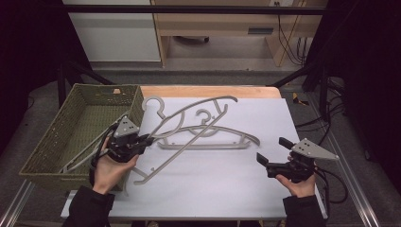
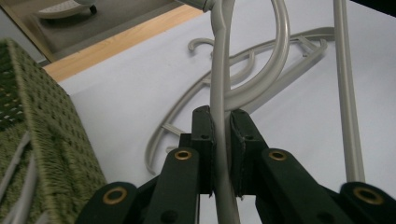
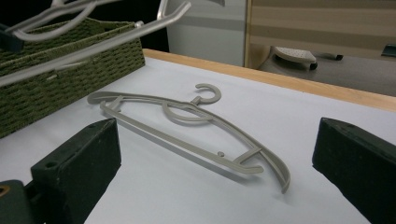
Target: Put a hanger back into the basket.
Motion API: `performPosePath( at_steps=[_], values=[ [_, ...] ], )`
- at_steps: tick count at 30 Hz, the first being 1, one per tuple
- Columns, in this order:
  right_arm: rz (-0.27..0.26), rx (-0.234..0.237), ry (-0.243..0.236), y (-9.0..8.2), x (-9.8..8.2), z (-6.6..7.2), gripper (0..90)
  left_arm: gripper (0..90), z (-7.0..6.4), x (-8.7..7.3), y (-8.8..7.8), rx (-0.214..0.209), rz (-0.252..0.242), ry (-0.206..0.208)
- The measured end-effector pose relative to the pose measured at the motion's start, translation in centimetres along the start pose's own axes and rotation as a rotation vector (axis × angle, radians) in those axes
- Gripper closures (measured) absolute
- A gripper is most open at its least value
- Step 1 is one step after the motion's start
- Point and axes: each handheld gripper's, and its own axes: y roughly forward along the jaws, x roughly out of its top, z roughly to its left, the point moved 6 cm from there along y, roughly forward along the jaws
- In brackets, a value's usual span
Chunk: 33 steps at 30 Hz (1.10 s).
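The grey hanger point(image 1: 189, 125) that the left gripper point(image 1: 142, 140) has clamped on its thin shoulder bar stands lifted and tilted above the white table point(image 1: 265, 189), its hook point(image 1: 153, 103) up near the corner of the green woven basket point(image 1: 71, 123); in the left gripper view the two black jaws press flat on either side of the bar point(image 2: 219, 140), so the grip looks firm though narrow. A second hanger point(image 3: 187, 126) lies flat on the table beneath and behind the lifted one, and at least one more grey hanger point(image 1: 78, 158) rests inside the basket. The right gripper point(image 1: 276, 153) hangs over the right part of the table with its jaws wide apart and nothing between them — in its own view the flat hanger lies well ahead of its pads. The step in hand appears to be carrying the lifted hanger across to the basket. The next move calls for swinging the long frame over the basket's near wall without catching the hook or the far shoulder on the rim — then lowering it alongside the one already inside before the jaws let go.
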Motion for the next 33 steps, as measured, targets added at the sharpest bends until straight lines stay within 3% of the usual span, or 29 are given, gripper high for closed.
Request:
performPosePath(
  at_steps=[2,4,17,24,33],
  values=[
    [0.002,0.000,-0.001,0.0,0.0,0.0,1.1,81.6,0.5,0.5,-0.5,0.004,-0.010,-0.002],
    [0.001,0.001,-0.001,0.0,0.0,0.0,1.1,81.6,1.2,0.9,-1.3,0.013,-0.007,0.022],
    [0.012,-0.006,-0.006,0.3,-0.2,0.1,0.4,81.7,6.0,2.9,-5.3,0.093,-0.082,0.013],
    [0.011,-0.006,-0.008,0.2,-0.2,0.1,0.6,81.6,8.8,2.5,-6.5,0.145,-0.069,0.010],
    [0.017,-0.004,-0.005,0.4,-0.3,0.2,0.5,81.7,13.5,0.4,-7.7,0.246,-0.042,-0.015]
  ],
)
